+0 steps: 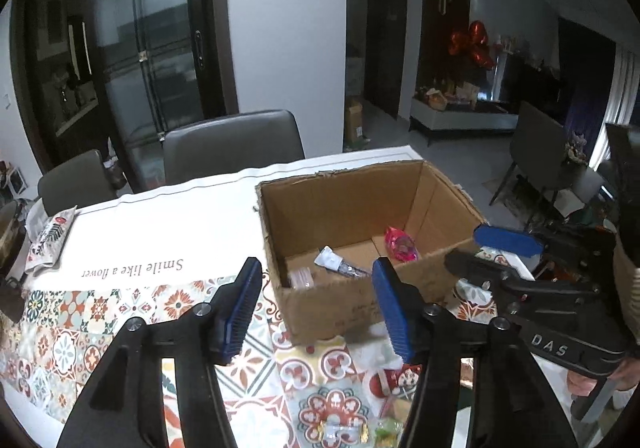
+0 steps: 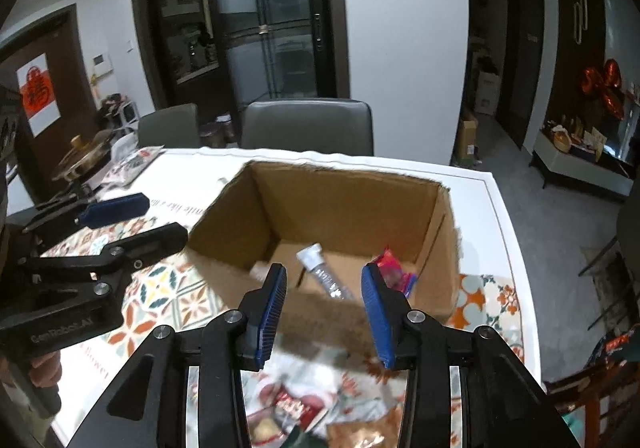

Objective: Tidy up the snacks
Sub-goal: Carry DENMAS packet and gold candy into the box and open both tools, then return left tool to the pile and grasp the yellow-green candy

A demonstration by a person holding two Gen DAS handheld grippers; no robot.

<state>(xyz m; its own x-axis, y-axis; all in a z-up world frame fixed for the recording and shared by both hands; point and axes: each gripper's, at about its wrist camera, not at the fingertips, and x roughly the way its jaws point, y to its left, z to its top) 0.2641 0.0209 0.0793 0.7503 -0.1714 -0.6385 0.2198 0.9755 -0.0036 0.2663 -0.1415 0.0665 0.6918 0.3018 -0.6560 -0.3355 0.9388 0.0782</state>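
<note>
A dining table (image 1: 168, 232) is covered by a cloth that is white along its far edge and tiled in orange, teal and cream patterns toward the near edge. An open cardboard box (image 1: 344, 300) stands on the cloth near the table's right edge, its flaps torn off. Inside, on the box floor, lie three snacks: a pink wrapped sweet (image 1: 401, 244) in the far right corner, a slim white and silver sachet (image 2: 325, 272) near the middle, and a pale clear packet (image 1: 301, 278) against the near left wall.

The left gripper (image 1: 316, 310) hovers over the near left corner of the box, its blue-padded fingers (image 1: 240, 308) spread apart with nothing between them. The right gripper (image 2: 324, 316) hangs above the near wall of the box, its fingers also parted and empty; the sachet and pink sweet show through the gap, lying below in the box.

More snack packets (image 1: 362, 428) lie loose on the cloth at the near edge, in front of the box; they are blurred, so their kinds are hard to make out. A printed pouch (image 1: 48, 244) rests at the far left corner of the table. Two grey chairs (image 1: 234, 145) stand behind the far edge.
</note>
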